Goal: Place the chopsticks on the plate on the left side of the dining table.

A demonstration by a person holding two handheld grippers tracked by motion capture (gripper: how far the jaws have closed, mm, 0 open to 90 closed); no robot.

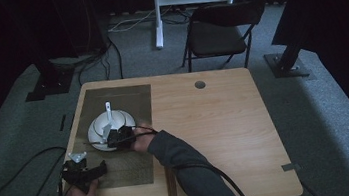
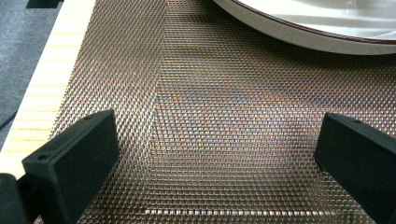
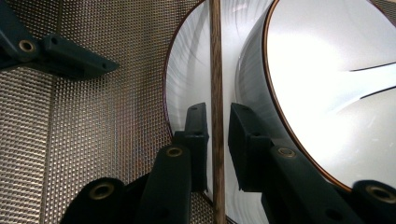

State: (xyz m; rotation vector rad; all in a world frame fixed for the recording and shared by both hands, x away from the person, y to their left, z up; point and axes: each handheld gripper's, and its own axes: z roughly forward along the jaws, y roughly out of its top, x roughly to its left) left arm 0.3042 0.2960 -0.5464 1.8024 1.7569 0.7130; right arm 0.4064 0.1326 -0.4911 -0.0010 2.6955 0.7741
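Note:
A white bowl (image 1: 115, 121) with a white spoon (image 1: 108, 108) in it sits on a white plate (image 1: 93, 138), on a woven brown placemat (image 1: 131, 169) at the table's left. My right gripper (image 1: 117, 136) is at the plate's near rim. In the right gripper view a thin wooden stick (image 3: 215, 56) runs upright between its jaws (image 3: 217, 121), over the plate (image 3: 187, 84) and beside the bowl (image 3: 327, 84). The jaws stand slightly apart, with a sliver of gap at the stick. My left gripper (image 1: 96, 169) rests low over the placemat (image 2: 210, 93), wide open (image 2: 217, 140), nothing between its jaws.
The plate's rim (image 2: 303, 37) lies just ahead of the left gripper. A dark wooden strip (image 1: 171, 184) lies near the table's front edge. A round hole (image 1: 200, 84) is at the far side, and a folding chair (image 1: 220, 32) stands beyond. Cables trail on the floor at left.

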